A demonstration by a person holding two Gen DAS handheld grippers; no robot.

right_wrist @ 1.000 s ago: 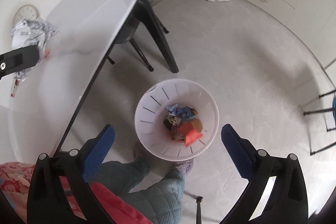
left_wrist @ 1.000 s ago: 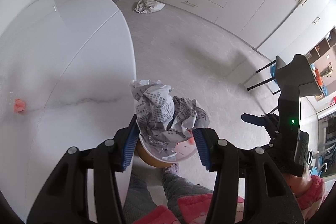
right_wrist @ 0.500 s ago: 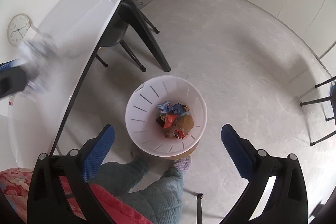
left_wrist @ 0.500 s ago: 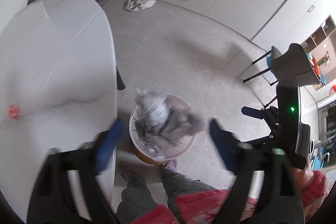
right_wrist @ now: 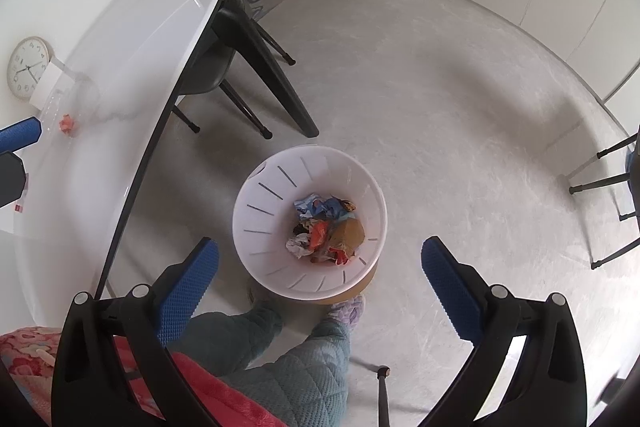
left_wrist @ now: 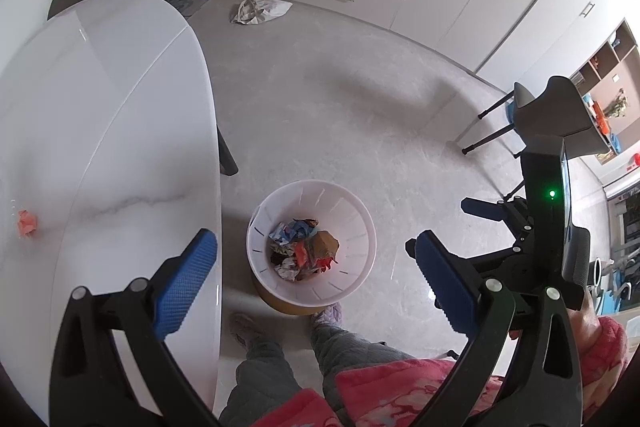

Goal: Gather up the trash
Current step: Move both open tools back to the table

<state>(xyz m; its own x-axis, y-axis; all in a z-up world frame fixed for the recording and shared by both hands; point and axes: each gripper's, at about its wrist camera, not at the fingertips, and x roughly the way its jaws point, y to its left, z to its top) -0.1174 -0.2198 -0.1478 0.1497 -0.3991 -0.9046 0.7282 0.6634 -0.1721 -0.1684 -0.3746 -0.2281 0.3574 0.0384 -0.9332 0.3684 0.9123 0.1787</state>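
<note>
The white slotted waste bin (left_wrist: pixel 311 242) stands on the floor just beside the table (left_wrist: pixel 100 131), right in front of the person's slippered feet. Its lower part is hidden by the flared rim; only a tan band shows beneath it. The trash (left_wrist: pixel 304 249) lies in a jumble at the bottom: blue, red, brown and white scraps, too tangled to count or name piece by piece.

The left tool (left_wrist: pixel 316 275) hangs over the bin with its blue pads spread wide and nothing between them. The right tool (right_wrist: pixel 320 279) is likewise wide apart and empty above the bin (right_wrist: pixel 310 223); from the left camera it shows only in part, at the right edge.

One crumpled orange scrap (left_wrist: pixel 27 223) lies on the table, well apart from the bin; the right camera sees it too (right_wrist: pixel 68 125). One crumpled pale bag or cloth (left_wrist: pixel 260 11) lies on the floor near the cabinets, too far off to tell which. One round wall clock (right_wrist: pixel 28 67) hangs beyond the table, and a white sheet beside it is cut off.
</note>
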